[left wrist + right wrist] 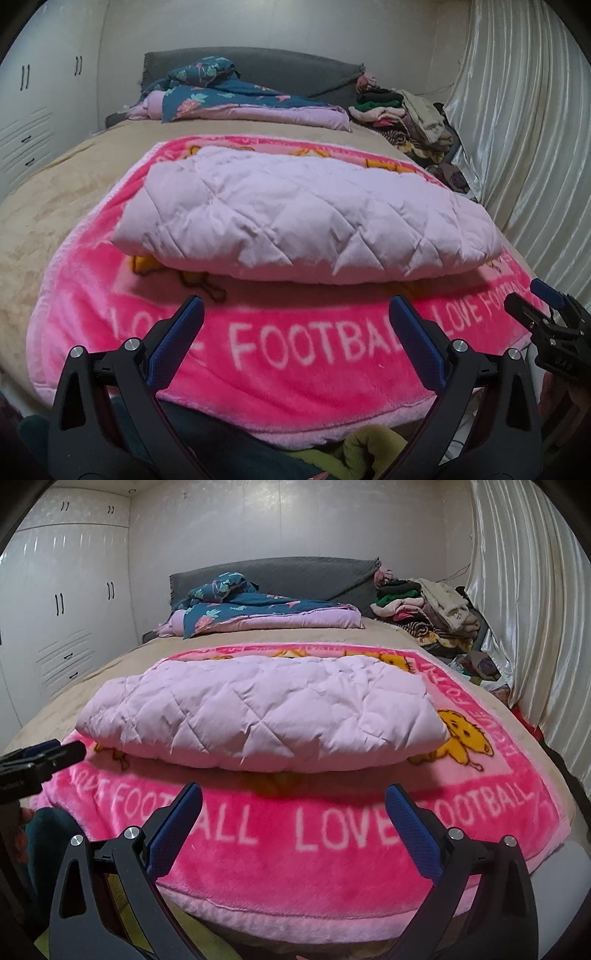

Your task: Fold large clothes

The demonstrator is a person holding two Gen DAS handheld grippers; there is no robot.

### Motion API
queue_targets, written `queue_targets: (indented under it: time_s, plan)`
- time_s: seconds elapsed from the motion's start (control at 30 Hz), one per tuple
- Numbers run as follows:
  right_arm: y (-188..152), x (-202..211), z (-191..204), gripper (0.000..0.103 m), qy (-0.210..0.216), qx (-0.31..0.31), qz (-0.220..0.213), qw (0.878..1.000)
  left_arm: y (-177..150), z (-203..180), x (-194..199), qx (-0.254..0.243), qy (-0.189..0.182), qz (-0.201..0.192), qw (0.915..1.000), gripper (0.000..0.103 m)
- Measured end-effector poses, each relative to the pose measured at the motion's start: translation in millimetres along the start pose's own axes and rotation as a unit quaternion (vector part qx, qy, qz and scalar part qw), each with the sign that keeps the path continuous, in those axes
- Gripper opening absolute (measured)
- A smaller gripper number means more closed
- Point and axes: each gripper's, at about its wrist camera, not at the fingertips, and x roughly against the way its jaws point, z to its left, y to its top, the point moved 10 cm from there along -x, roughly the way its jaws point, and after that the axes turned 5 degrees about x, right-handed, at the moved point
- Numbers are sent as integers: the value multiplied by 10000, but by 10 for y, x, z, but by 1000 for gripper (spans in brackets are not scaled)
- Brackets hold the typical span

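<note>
A pale lilac quilted garment lies folded into a wide flat bundle on a bright pink blanket printed "LOVE FOOTBALL". My left gripper hovers open over the blanket's near edge, short of the bundle, nothing between its blue pads. My right gripper is open the same way, a little further right. Each gripper shows at the edge of the other's view: the right gripper, the left gripper.
The pink blanket covers a beige bed. A dark floral quilt lies by the grey headboard. A heap of clothes sits back right by a white curtain. White wardrobes stand left.
</note>
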Motion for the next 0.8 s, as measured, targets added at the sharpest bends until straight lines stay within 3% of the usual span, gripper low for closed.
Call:
queue_targets:
  time_s: [0.8]
  plan:
    - [-28, -22, 15, 99, 64, -49, 87, 9999, -9, -5, 33, -60, 115, 9, 9999, 94]
